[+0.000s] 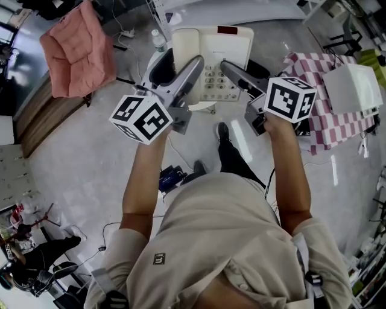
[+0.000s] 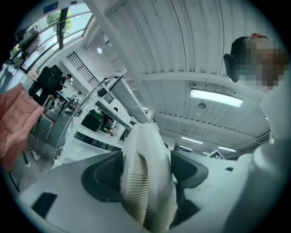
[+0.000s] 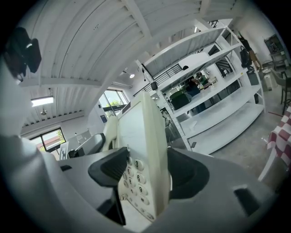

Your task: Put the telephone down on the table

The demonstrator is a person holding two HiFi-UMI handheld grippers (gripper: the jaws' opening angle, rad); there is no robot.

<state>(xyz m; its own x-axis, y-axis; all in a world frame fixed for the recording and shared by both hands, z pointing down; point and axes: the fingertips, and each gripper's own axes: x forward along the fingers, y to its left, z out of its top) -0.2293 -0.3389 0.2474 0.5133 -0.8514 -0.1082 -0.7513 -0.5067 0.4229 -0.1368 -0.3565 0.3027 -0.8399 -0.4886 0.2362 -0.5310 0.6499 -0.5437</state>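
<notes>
A white desk telephone [image 1: 212, 51] with a keypad and its handset is held up in the air in front of me, over the floor. My left gripper [image 1: 178, 71] is shut on the handset side; in the left gripper view the ribbed white handset [image 2: 145, 177] fills the space between the dark pads. My right gripper [image 1: 244, 75] is shut on the keypad side. In the right gripper view the telephone body [image 3: 138, 141] stands on edge between the jaws, number keys facing the left pad. The underside of the telephone is hidden.
A white table edge [image 1: 241, 11] lies just beyond the telephone. A pink cushioned seat [image 1: 78, 51] is at the far left. A table with a checkered cloth [image 1: 313, 114] and a white box [image 1: 353, 87] stands on the right. A bottle [image 1: 158, 41] and cables lie on the floor.
</notes>
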